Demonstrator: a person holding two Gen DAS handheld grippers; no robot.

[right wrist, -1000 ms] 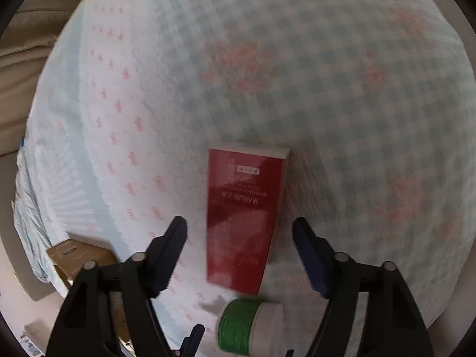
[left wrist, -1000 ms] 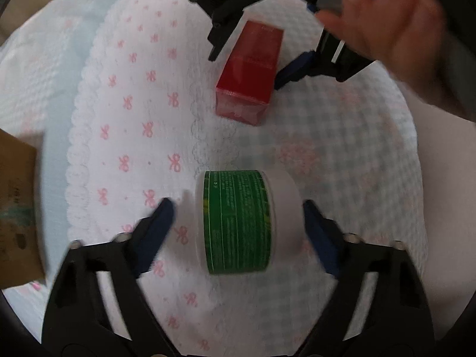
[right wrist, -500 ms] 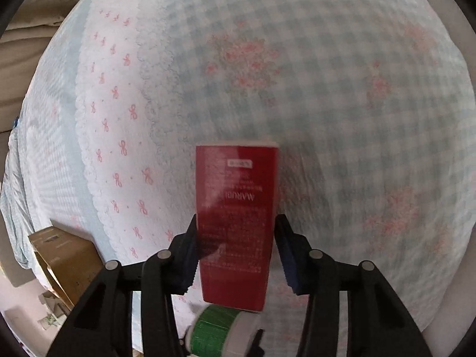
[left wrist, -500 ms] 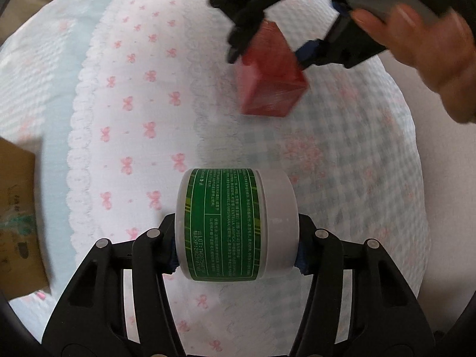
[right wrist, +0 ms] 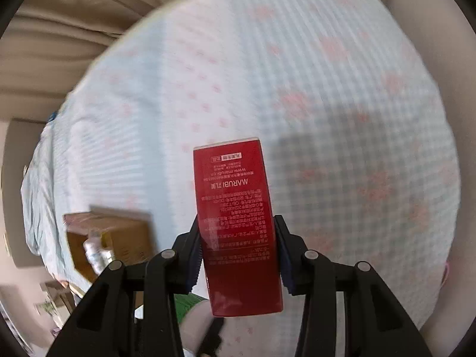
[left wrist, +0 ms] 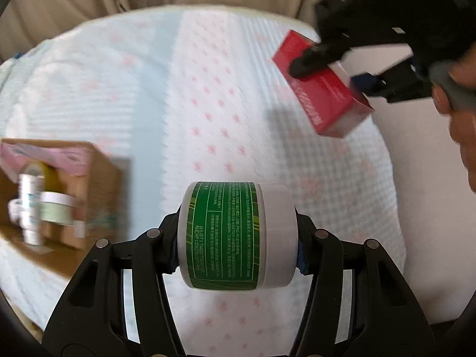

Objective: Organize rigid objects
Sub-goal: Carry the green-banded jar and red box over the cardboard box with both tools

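In the left wrist view, the left gripper (left wrist: 238, 235) is clenched on a white jar with a green label (left wrist: 236, 236); the jar lies sideways between the two blue pads, one pad pressing on each flat end, and it is held in the air above the bedspread (left wrist: 184, 95), which is pale blue and white with small pink bows. At the left edge an open cardboard box (left wrist: 101, 184) stands on the bedspread, and inside it some white bottles and a round jar (left wrist: 38, 205) can be seen, though they are blurred. In the upper right the right gripper (left wrist: 330, 65) grasps a red box (left wrist: 324, 89), which hangs tilted above the bedspread, and part of a hand (left wrist: 446, 89) shows behind this tool. In the right wrist view, the right gripper (right wrist: 239, 255) is closed firmly on the red box (right wrist: 238, 226), with the pads on its two long sides; the box points away from the camera and its white print reads upside down. It is lifted clear of the checked bedspread (right wrist: 342, 119). The cardboard box (right wrist: 125, 238) is at the lower left, near the edge of the bedspread. Below the red box, a small part of the green and white jar (right wrist: 193, 309) is visible.
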